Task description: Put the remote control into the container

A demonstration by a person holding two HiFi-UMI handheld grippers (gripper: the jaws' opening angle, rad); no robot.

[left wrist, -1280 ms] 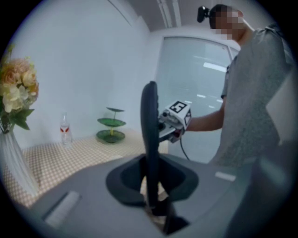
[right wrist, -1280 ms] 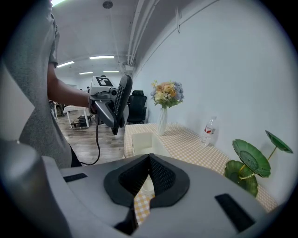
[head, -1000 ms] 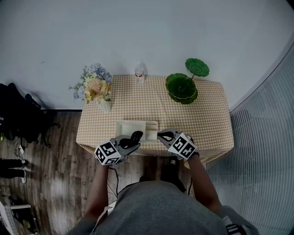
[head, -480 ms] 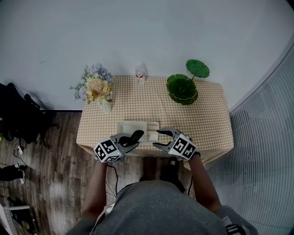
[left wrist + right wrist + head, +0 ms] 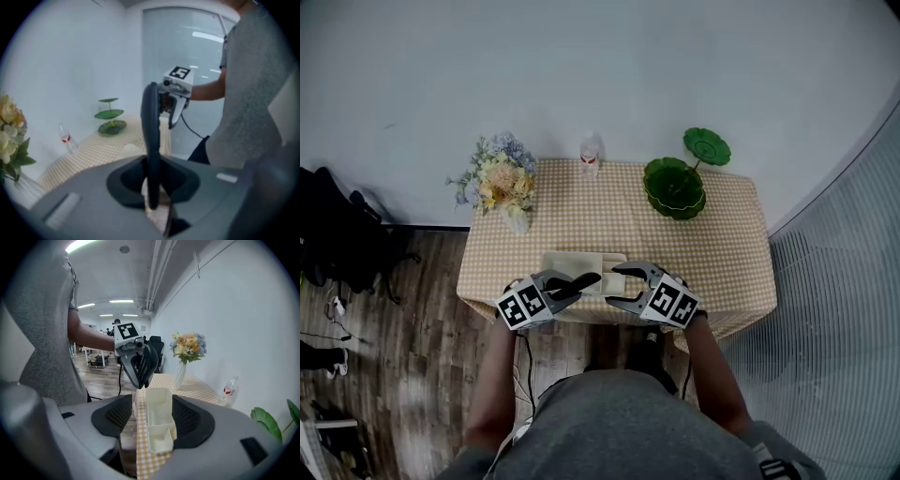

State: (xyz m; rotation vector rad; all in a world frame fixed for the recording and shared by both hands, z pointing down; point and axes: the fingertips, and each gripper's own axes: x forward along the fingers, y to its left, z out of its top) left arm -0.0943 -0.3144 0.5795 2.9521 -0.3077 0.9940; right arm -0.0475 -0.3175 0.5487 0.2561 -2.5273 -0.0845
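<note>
Presently held: the remote control [image 5: 584,280], a dark slim bar, clamped at its near end by the left gripper [image 5: 565,286].
Left gripper: its jaws are pressed on the remote's two faces. In the left gripper view the remote stands edge-on out of the grip and rises past the fingertips.
Remote's place: in the air over the near left part of the container [image 5: 567,258], its free end slanting toward the right gripper [image 5: 612,284]. It is not inside any compartment.
Right gripper: jaws spread wide, having just been opening, and pressing on nothing. In the right gripper view the container shows in the gap between the pads, which stay clear of its walls.
Container: a cream, oblong tray with dividers, lying near the front edge of the table [image 5: 712,244]. No contents are visible in it.
Grippers together: they face each other above the container, the left one's remote just beside the right one's open fingertips but apart from them.
Table: covered with a tan checked cloth.
Back of table: a vase of flowers [image 5: 495,178] at the left corner, a clear bottle [image 5: 591,155] in the middle, and green leaf-shaped dishes [image 5: 673,186] to the right.
Person: stands at the table's front edge in a grey top, forearms reaching forward.
</note>
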